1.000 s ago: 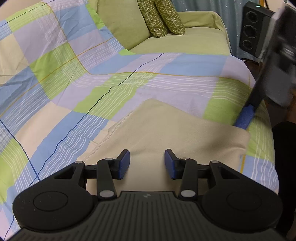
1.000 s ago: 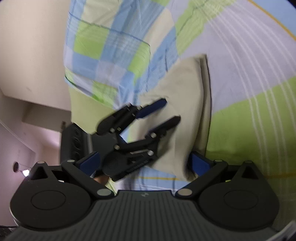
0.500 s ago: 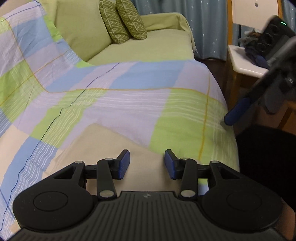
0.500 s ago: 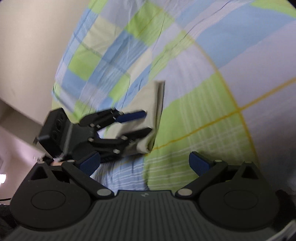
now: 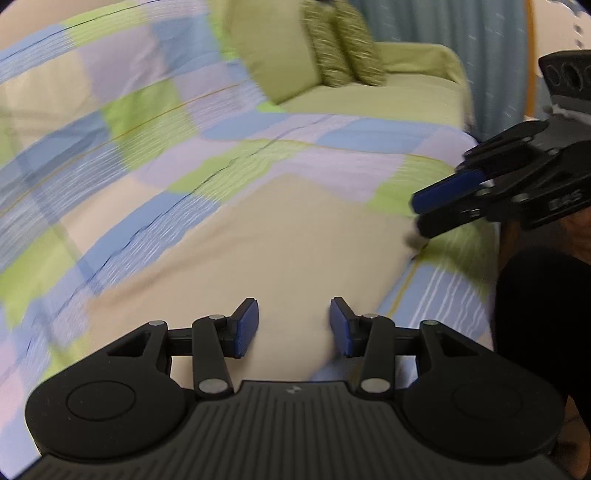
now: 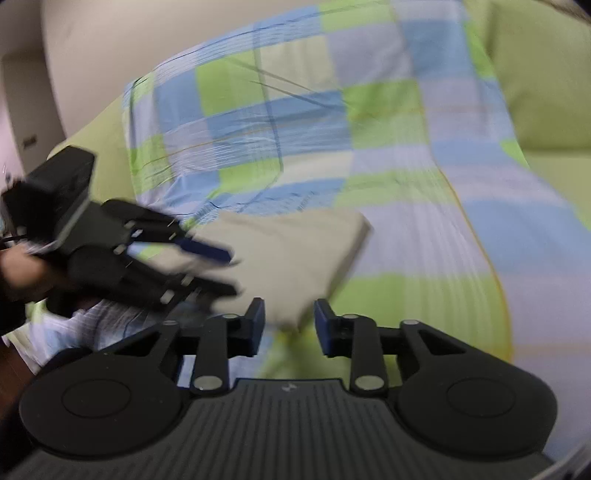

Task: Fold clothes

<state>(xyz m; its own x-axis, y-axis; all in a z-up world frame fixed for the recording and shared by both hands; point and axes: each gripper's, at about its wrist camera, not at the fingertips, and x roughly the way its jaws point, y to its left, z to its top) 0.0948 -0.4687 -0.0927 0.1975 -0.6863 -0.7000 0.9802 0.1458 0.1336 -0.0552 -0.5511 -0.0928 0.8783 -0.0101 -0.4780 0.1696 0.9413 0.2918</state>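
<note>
A beige folded garment (image 5: 280, 251) lies on the checked blanket (image 5: 140, 147) over a sofa; it also shows in the right wrist view (image 6: 291, 254). My left gripper (image 5: 294, 325) is open and empty, just above the garment's near edge. My right gripper (image 6: 289, 326) is open, jaws either side of the garment's near corner without holding it. The left wrist view shows the right gripper (image 5: 439, 210) at the garment's right corner. The right wrist view shows the left gripper (image 6: 218, 269) over the garment's left part.
The green sofa seat (image 5: 388, 99) and two patterned cushions (image 5: 340, 55) lie beyond the blanket. A blue curtain (image 5: 443, 26) hangs at the back. The blanket's right edge drops off next to a dark shape (image 5: 543, 332). A pale wall (image 6: 110, 44) stands behind the sofa.
The right gripper swung back to the garment's right corner and its jaws narrowed. The left gripper shifted over the garment and stayed open. The views are blurred by motion.
</note>
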